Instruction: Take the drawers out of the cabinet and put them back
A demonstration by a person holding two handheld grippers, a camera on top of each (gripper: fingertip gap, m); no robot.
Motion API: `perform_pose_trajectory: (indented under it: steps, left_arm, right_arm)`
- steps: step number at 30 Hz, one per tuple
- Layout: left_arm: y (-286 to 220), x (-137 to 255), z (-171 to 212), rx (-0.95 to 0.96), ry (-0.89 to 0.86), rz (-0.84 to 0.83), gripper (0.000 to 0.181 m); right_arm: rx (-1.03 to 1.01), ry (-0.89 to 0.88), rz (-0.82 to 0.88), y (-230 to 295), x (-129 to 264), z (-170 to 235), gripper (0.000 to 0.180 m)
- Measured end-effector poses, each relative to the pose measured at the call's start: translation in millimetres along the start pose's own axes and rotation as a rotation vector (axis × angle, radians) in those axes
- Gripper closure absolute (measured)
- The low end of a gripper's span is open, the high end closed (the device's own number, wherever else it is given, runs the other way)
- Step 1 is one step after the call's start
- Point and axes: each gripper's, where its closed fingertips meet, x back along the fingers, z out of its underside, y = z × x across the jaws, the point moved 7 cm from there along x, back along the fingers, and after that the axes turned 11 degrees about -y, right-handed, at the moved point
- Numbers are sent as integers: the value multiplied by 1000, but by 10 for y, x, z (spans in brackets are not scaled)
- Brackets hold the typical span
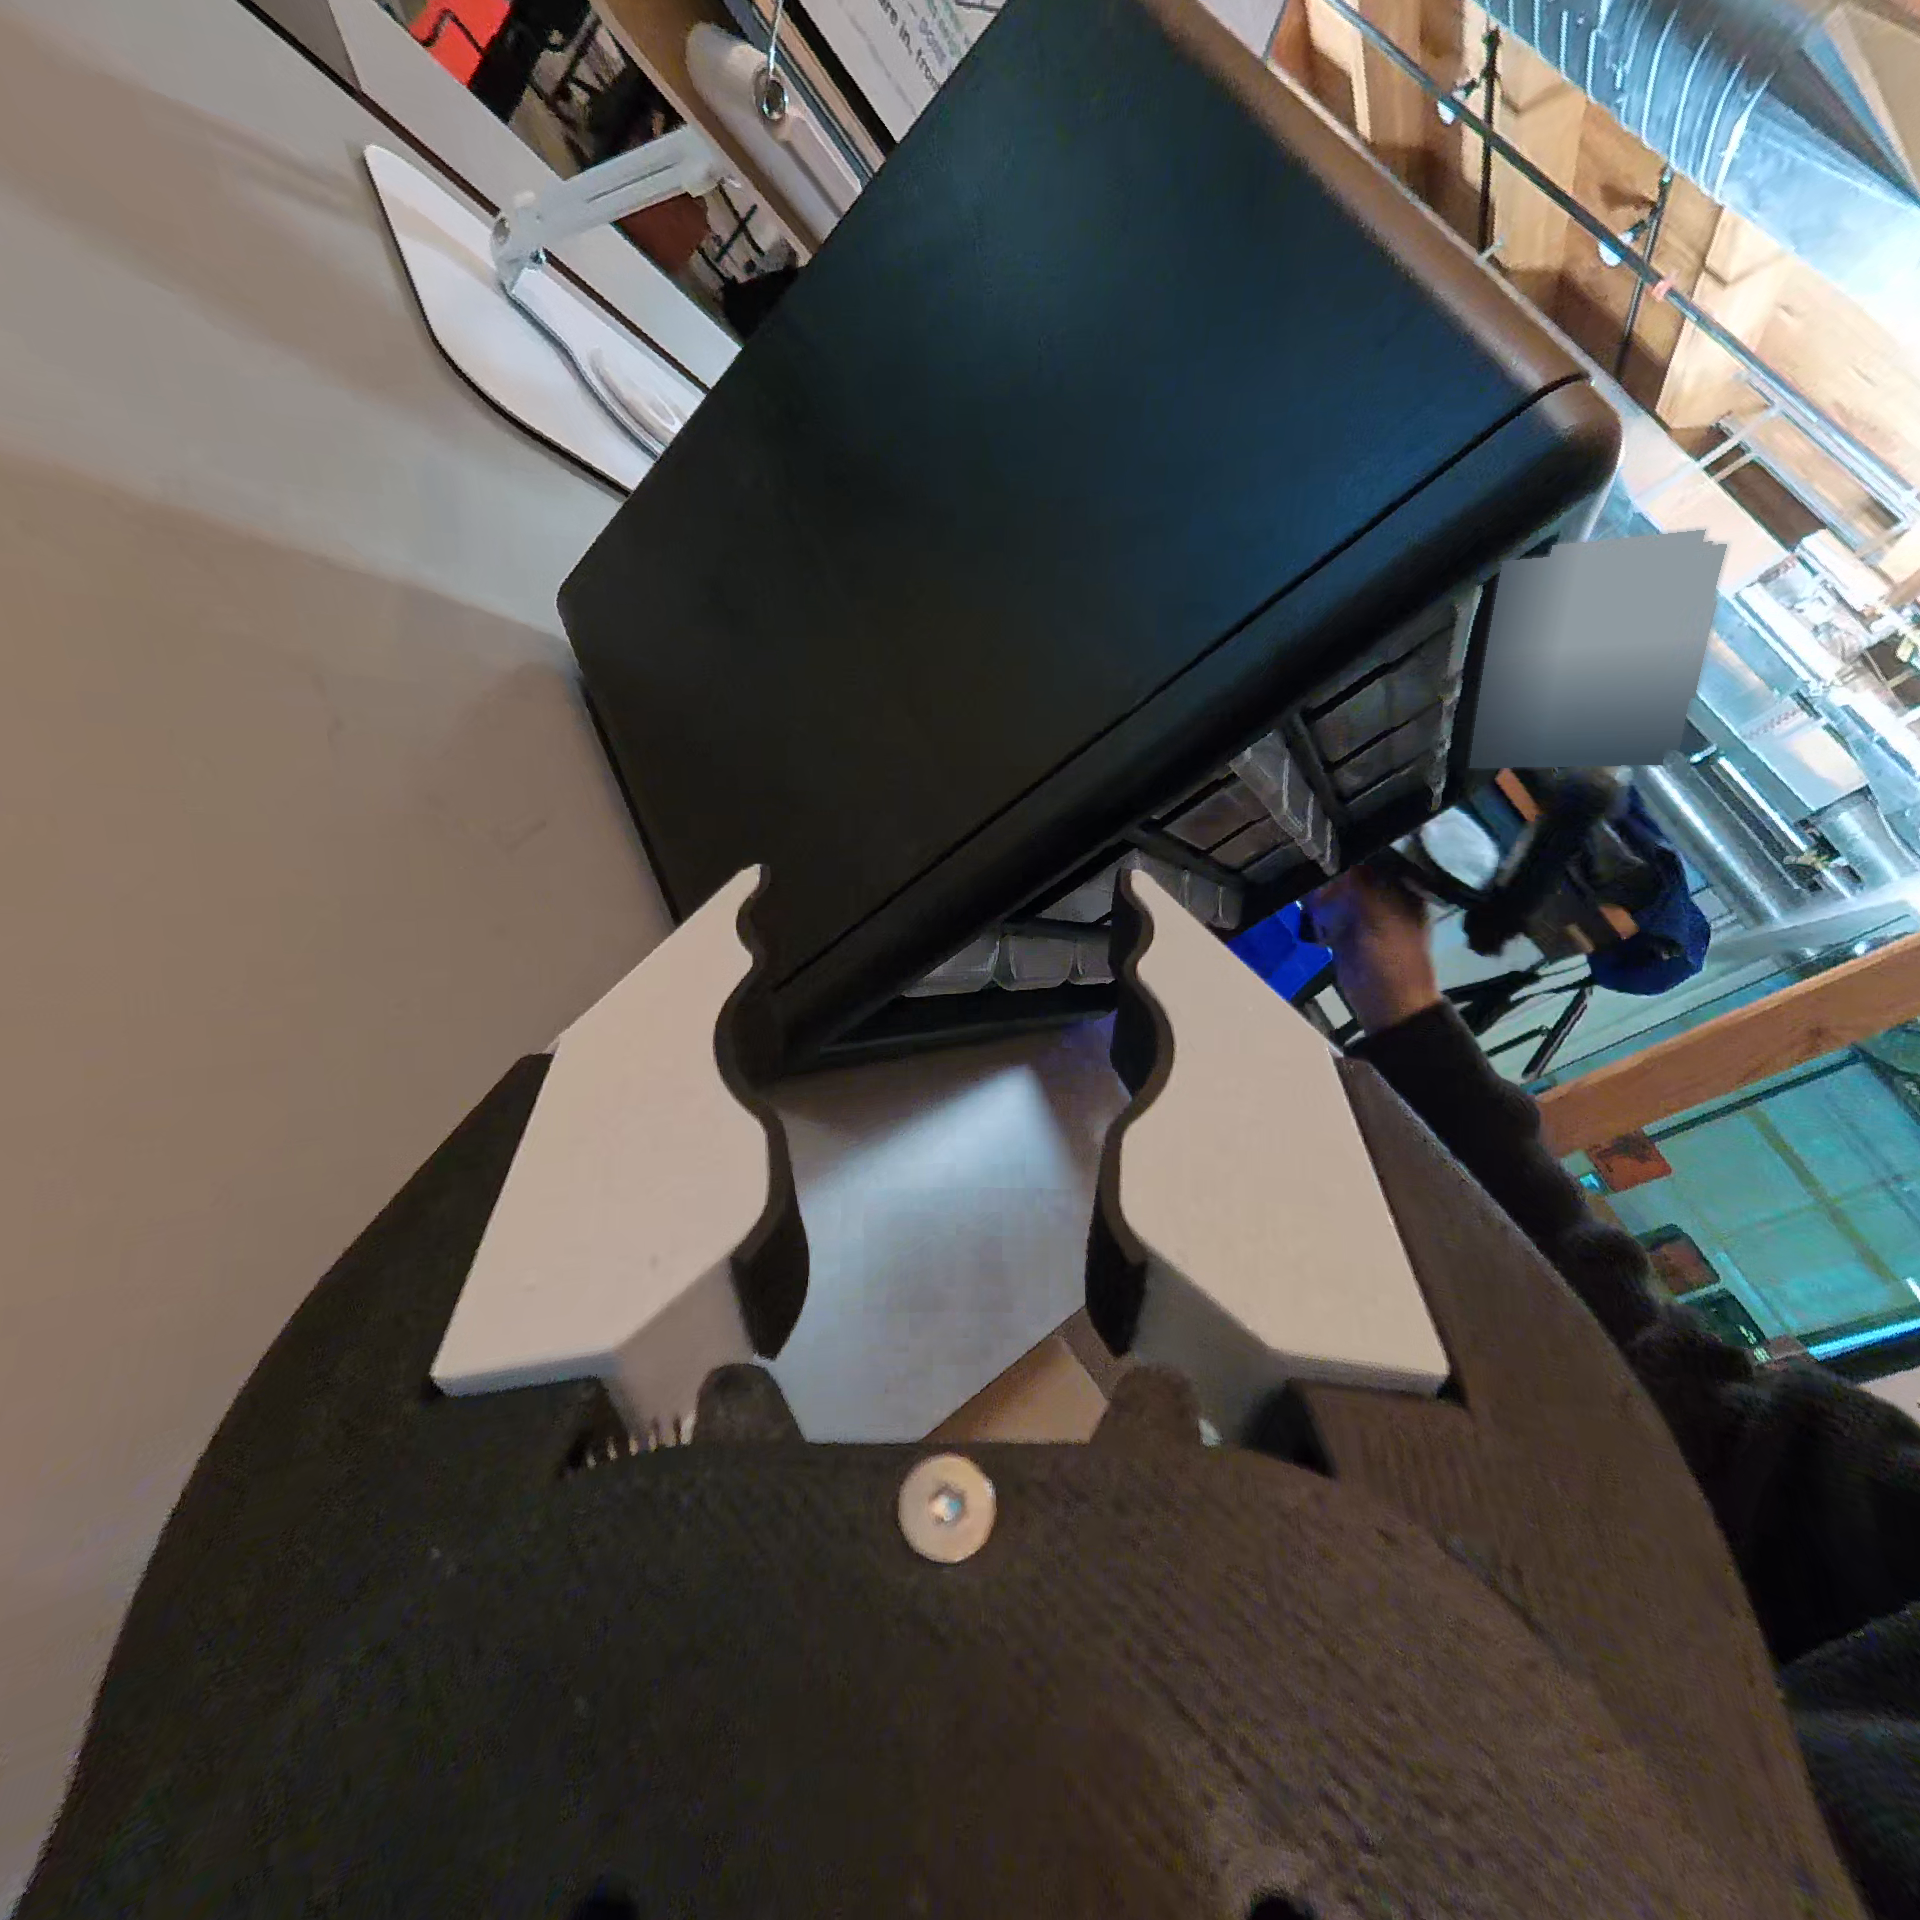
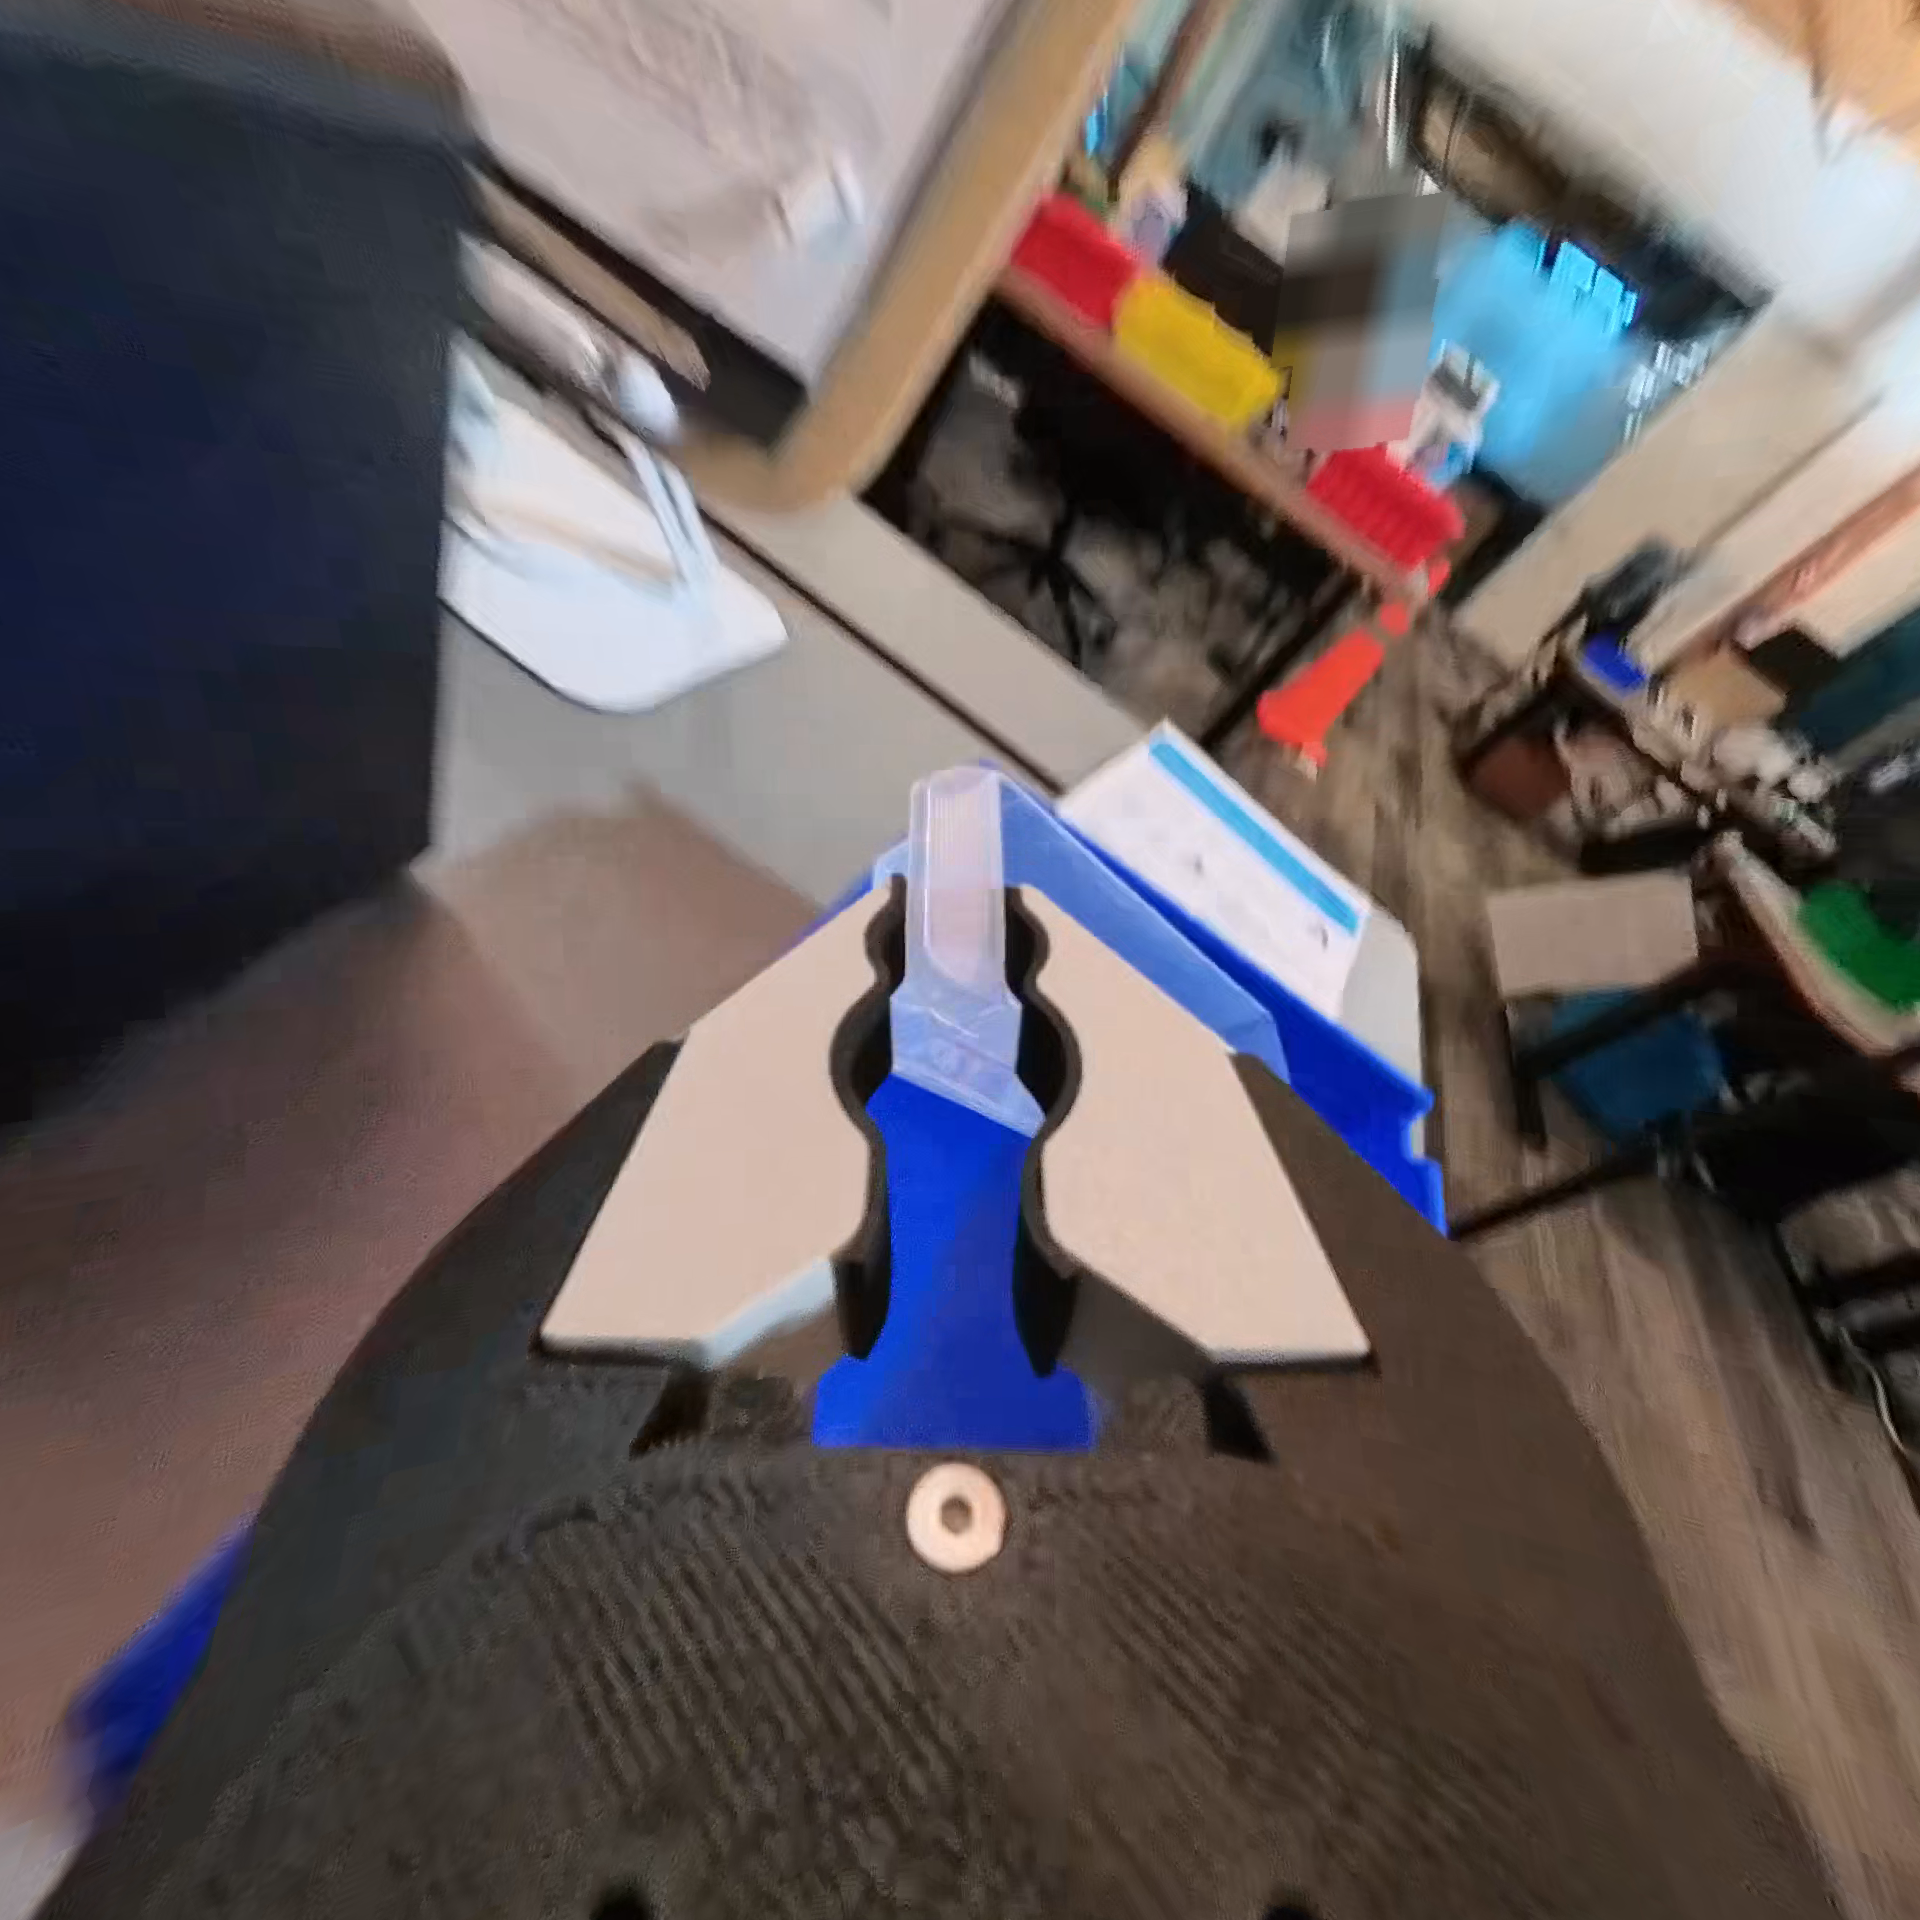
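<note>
The black cabinet (image 1: 1039, 468) stands on the pale table (image 1: 208, 779), with small clear drawers (image 1: 1382, 717) in its front. My left gripper (image 1: 940, 904) is open and straddles the cabinet's near lower corner, with the left finger (image 1: 644, 1122) against its side. My right gripper (image 2: 956, 904) is shut on the clear handle tab (image 2: 951, 883) of a blue drawer (image 2: 1195, 977), held in the air out of the cabinet. The cabinet shows as a dark blurred block (image 2: 208, 520) at the left of the right wrist view. A hand (image 1: 1382, 935) with a dark sleeve shows past the cabinet's front.
A white monitor stand base (image 1: 499, 312) lies on the table behind the cabinet. A white box with a blue stripe (image 2: 1226, 862) sits near the table's edge. Shelves with red and yellow bins (image 2: 1195, 343) stand beyond, over a wood floor (image 2: 1558, 1455).
</note>
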Motion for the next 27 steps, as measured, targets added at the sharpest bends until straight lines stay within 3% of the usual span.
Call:
perform_pose_trajectory:
  steps: [6, 17, 22, 27]
  left_arm:
    - [65, -84, 82, 19, 63, 12, 119]
    - [118, -180, 74, 94, 80, 63, 122]
    - [125, -194, 72, 113, 80, 73, 124]
    - [131, -195, 82, 132, 80, 75, 123]
  right_arm:
    - [-93, 208, 36, -159, -480, 676, 162]
    - [-118, 320, -28, -18, -947, 1058, 162]
    - [-226, 339, -29, -32, -925, 1093, 139]
    - [-323, 200, 90, -270, -629, 705, 145]
